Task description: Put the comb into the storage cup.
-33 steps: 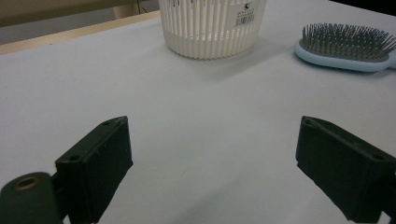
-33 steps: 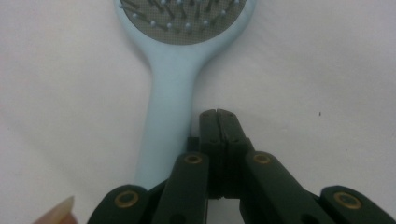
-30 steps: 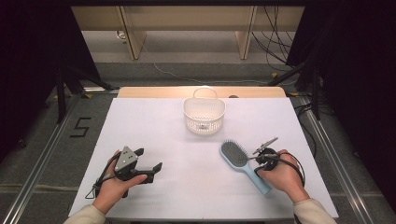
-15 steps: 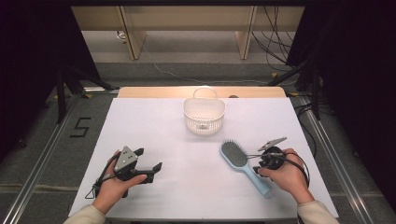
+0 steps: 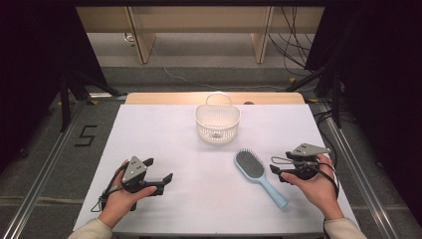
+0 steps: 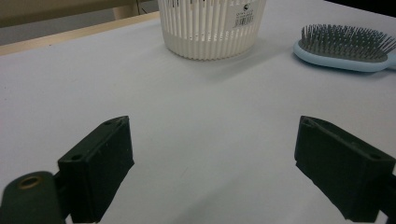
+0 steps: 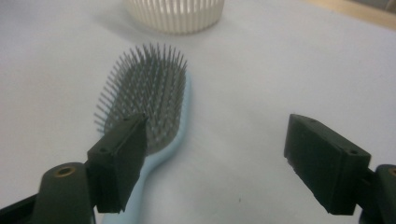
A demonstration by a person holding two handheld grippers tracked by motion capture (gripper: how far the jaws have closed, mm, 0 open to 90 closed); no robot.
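- White basket (image 5: 217, 123) taken as the landmark: it stands upright at the far middle of the white table (image 5: 199, 209), handle loop on its far rim, a small dark item inside that is too small to identify.
- Hairbrush (image 5: 257, 174) lies flat on the table, nearer the person than the basket and a little to its right, apart from it. Bristles up.
- Long axis of the hairbrush runs diagonally: grey bristle head toward the basket, light blue handle pointing away from it, toward the near right table edge.
- Bare tabletop lies between the basket and the hairbrush head; nothing rests on either.
- Right gripper (image 5: 293, 170) is held in the right hand (image 5: 318, 186), just right of the hairbrush, near-right of the basket. Jaws spread wide, holding nothing. In the right gripper view, one jaw overlaps the bristle head (image 7: 149, 98); contact cannot be judged.
- Left gripper (image 5: 158, 175) is held in the left hand (image 5: 122, 196), near-left of the basket, well apart from the hairbrush. Jaws wide, empty, with bare table between them in the left gripper view.
- Floor left of the table carries a painted "5" (image 5: 85, 135); cables (image 5: 293, 45) lie on the floor beyond the basket.
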